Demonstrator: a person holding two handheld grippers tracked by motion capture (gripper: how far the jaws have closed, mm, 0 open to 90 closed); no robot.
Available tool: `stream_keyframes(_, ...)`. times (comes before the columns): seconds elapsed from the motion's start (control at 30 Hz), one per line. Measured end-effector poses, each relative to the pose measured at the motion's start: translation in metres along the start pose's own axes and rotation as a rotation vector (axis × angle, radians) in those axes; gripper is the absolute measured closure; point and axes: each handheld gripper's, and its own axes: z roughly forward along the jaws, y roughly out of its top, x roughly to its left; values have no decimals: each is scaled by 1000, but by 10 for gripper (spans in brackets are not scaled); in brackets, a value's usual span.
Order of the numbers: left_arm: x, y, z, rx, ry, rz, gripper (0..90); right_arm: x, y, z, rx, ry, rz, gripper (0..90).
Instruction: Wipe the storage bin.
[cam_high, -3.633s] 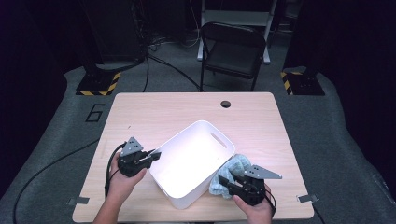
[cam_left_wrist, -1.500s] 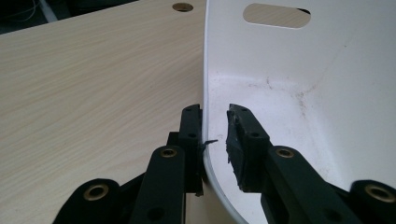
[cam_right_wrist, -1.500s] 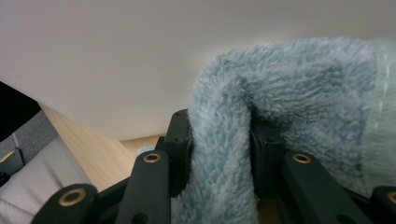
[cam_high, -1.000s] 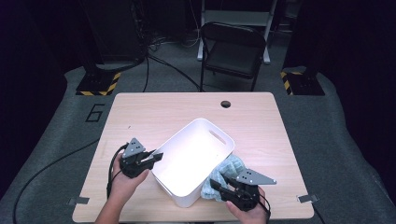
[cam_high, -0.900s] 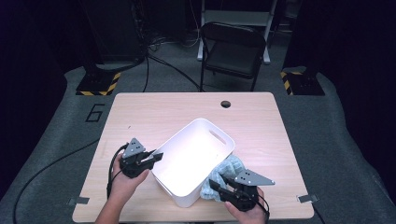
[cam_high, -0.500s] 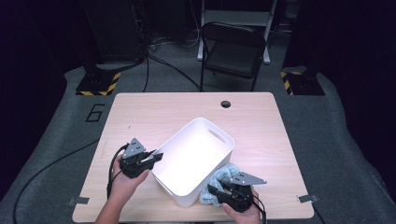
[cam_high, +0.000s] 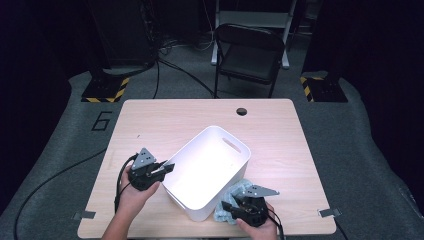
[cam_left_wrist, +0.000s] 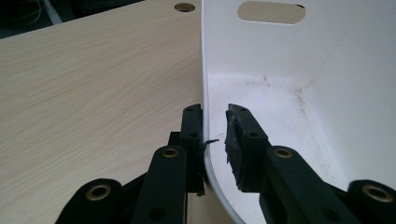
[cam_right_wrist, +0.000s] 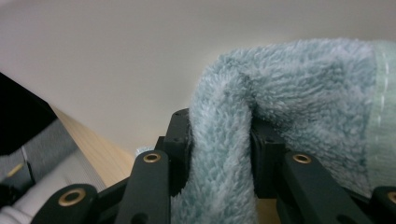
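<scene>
A white plastic bin (cam_high: 210, 165) with a handle slot sits skewed in the middle of the wooden table (cam_high: 165, 120). My left gripper (cam_high: 169, 167) is shut on the bin's left rim, one jaw outside and one inside the wall (cam_left_wrist: 303, 93); the left gripper (cam_left_wrist: 215, 112) pinches the thin edge. A light blue towel (cam_high: 241, 189) lies bunched against the bin's near right side. My right gripper (cam_high: 227, 206) is shut on a fold of it. In the right gripper view the towel (cam_right_wrist: 280, 84) bulges between the jaws of the right gripper (cam_right_wrist: 219, 121), close to the bin's white outer wall (cam_right_wrist: 116, 56).
A round cable hole (cam_high: 242, 111) lies near the table's far edge. A black folding chair (cam_high: 249, 55) stands behind the table, with striped bases (cam_high: 106, 91) on the floor at both sides. The near table edge runs just below both hands.
My right gripper has sunk and shifted slightly left along the bin's near right side, dragging the towel with it. The left gripper and the bin have stayed put.
</scene>
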Motion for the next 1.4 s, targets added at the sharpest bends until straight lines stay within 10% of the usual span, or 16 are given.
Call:
stream_keyframes(0.27, -1, 0, 0, 4, -8, 0, 765, 24, 27, -35, -176, 27, -81, 649)
stream_keyframes(0.6, -1, 0, 0, 6, -11, -4, 784, 19, 18, -24, -141, 29, -65, 660)
stream_keyframes(1.03, -1, 0, 0, 4, 0, -7, 781, 1, -12, 15, 67, 0, -24, 655)
stream_keyframes(1.4, -3, 1, 1, 9, 10, -3, 772, 15, 10, -11, -53, 21, -32, 651)
